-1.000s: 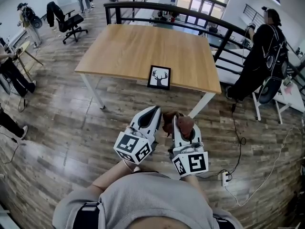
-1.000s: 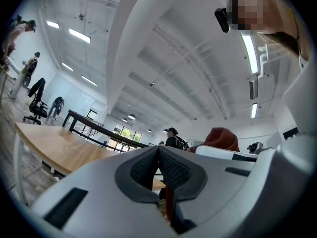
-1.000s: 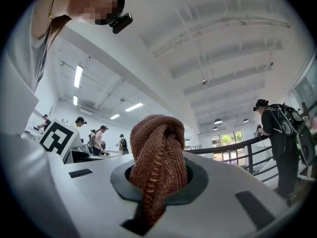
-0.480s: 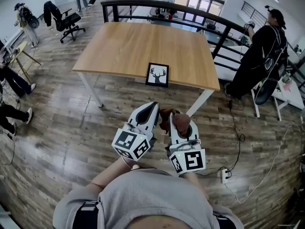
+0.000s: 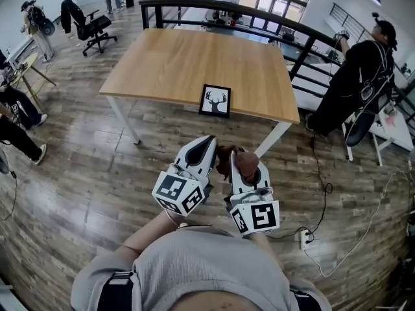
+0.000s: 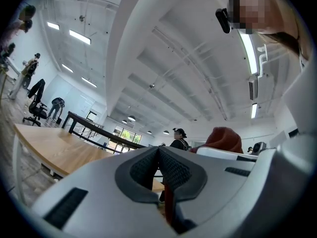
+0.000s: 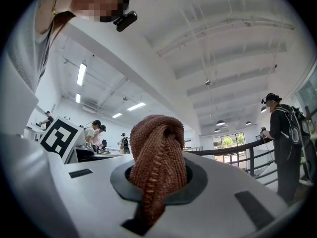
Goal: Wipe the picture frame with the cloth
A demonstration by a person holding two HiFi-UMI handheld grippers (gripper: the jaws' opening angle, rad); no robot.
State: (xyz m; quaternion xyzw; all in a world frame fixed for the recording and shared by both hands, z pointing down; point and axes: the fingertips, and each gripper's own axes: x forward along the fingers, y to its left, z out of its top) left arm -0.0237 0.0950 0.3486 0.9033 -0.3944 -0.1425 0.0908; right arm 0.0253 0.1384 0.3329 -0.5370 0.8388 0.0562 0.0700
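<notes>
A black picture frame with a deer-head print lies flat near the front edge of the wooden table. Both grippers hover over the floor in front of the table, side by side and well short of the frame. My left gripper is shut with nothing in it, and its dark pads meet. My right gripper is shut on a bunched reddish-brown knitted cloth, which bulges up out of the jaws. The same cloth also appears beside the left gripper as a brown lump.
A black railing runs behind the table. A person with a backpack stands at the right. An office chair and other people are at the left. A cable and power strip lie on the wood floor at the right.
Both grippers have kept their place with the cloth still held. The person at the right and the people at the left edge have shifted a little.
</notes>
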